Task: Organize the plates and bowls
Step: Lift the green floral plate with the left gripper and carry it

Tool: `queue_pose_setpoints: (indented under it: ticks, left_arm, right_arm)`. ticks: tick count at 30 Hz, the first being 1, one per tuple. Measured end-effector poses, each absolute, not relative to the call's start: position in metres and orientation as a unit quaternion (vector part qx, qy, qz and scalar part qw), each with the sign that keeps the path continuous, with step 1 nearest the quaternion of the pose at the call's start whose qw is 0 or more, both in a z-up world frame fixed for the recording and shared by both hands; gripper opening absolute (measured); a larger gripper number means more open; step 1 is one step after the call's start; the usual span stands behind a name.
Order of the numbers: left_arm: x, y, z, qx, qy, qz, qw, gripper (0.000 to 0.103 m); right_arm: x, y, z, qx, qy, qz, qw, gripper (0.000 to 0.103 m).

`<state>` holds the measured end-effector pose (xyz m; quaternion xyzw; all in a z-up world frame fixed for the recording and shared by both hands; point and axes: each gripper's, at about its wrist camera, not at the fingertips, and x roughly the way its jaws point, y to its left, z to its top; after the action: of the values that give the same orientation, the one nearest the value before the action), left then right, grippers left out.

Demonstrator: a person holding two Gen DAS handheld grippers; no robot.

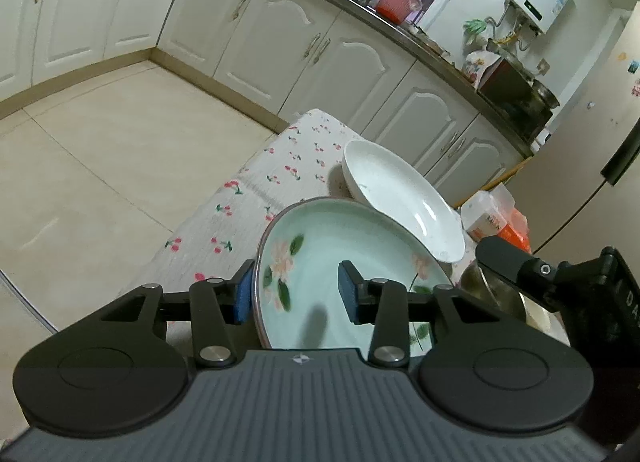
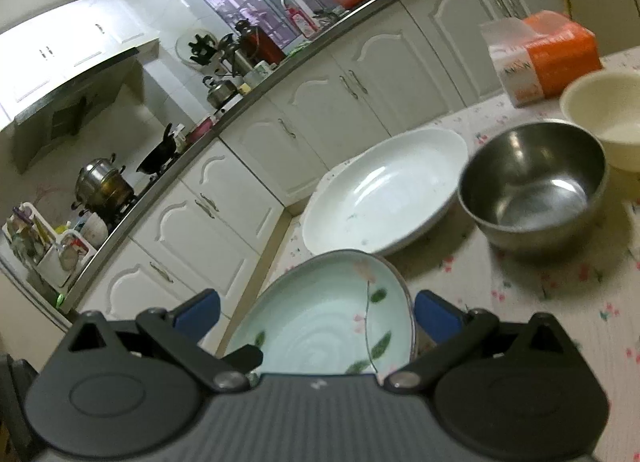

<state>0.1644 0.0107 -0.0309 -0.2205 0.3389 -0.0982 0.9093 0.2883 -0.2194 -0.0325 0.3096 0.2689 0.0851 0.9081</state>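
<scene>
A pale green plate [image 1: 344, 246] [image 2: 320, 326] painted with flowers lies at the near corner of the table. My left gripper [image 1: 296, 292] straddles its left rim, one pad [image 1: 244, 290] just outside the rim and the other hovering over the inside, casting a shadow; nothing is pinched. My right gripper [image 2: 316, 314] stands wide open around the same plate, its pads clear of the rim. Behind the green plate sits a white deep plate [image 1: 400, 202] [image 2: 384, 190]. To the right are a steel bowl [image 2: 532, 190] and a cream bowl [image 2: 608, 114].
The table [image 1: 248, 198] [image 2: 560, 322] wears a cherry-print cloth; its edge drops to a tiled floor [image 1: 100, 166] on the left. An orange-and-white tissue box [image 2: 548, 54] stands at the back. White kitchen cabinets [image 1: 280, 42] line the far wall.
</scene>
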Motion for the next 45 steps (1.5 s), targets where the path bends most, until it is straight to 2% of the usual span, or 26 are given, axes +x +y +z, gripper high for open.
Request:
queue_pose_setpoints:
  ticks: [23, 45]
  left_arm:
    - [0.129, -0.003, -0.033, -0.166, 0.363, -0.130, 0.908, 0.047]
    - [0.120, -0.055, -0.037, -0.088, 0.359, -0.190, 0.909, 0.047]
  right_arm:
    - [0.194, -0.243, -0.020, 0.336, 0.230, 0.062, 0.911, 0.103]
    - [0.114, -0.289, -0.021, 0.352, 0.199, 0.024, 0.914, 0.103]
